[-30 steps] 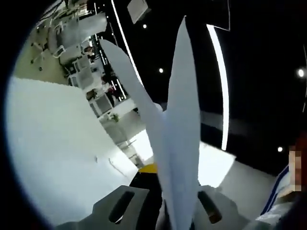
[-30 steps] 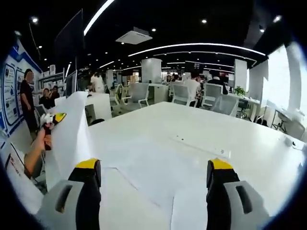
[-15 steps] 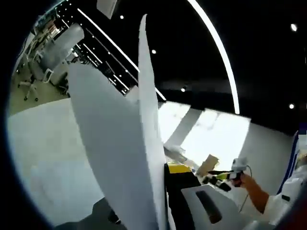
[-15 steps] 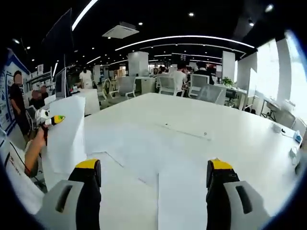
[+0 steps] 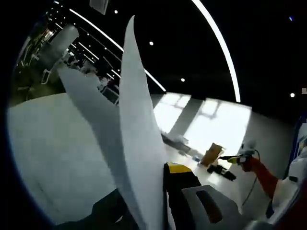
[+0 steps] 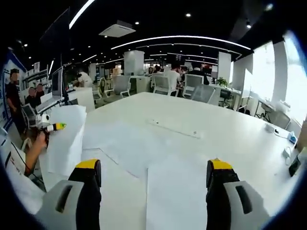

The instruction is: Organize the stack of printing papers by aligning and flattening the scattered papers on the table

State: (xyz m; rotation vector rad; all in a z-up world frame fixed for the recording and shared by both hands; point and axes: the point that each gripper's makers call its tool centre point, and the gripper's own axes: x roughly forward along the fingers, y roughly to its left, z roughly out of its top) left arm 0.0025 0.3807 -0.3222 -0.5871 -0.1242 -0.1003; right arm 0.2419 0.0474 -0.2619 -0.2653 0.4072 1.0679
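Two sheets [image 5: 129, 143] stand pinched between the left gripper [image 5: 160, 191] fingers; loose papers [image 6: 175, 191] lie flat between the right gripper [image 6: 153, 177] wide-open, empty fingers.

There are two grippers. The left gripper [image 6: 48, 127] pinches one bunch of papers [image 6: 64, 143], held up past the left edge of the table [image 6: 230, 129]. In the left gripper view this bunch splits into two leaves [image 5: 139, 143]. The right gripper [image 6: 156, 175] has two jaws set wide apart. About three more sheets [image 6: 175, 191] lie flat on the table. How many chairs [image 6: 165, 85] stand at the far edge is hard to count.
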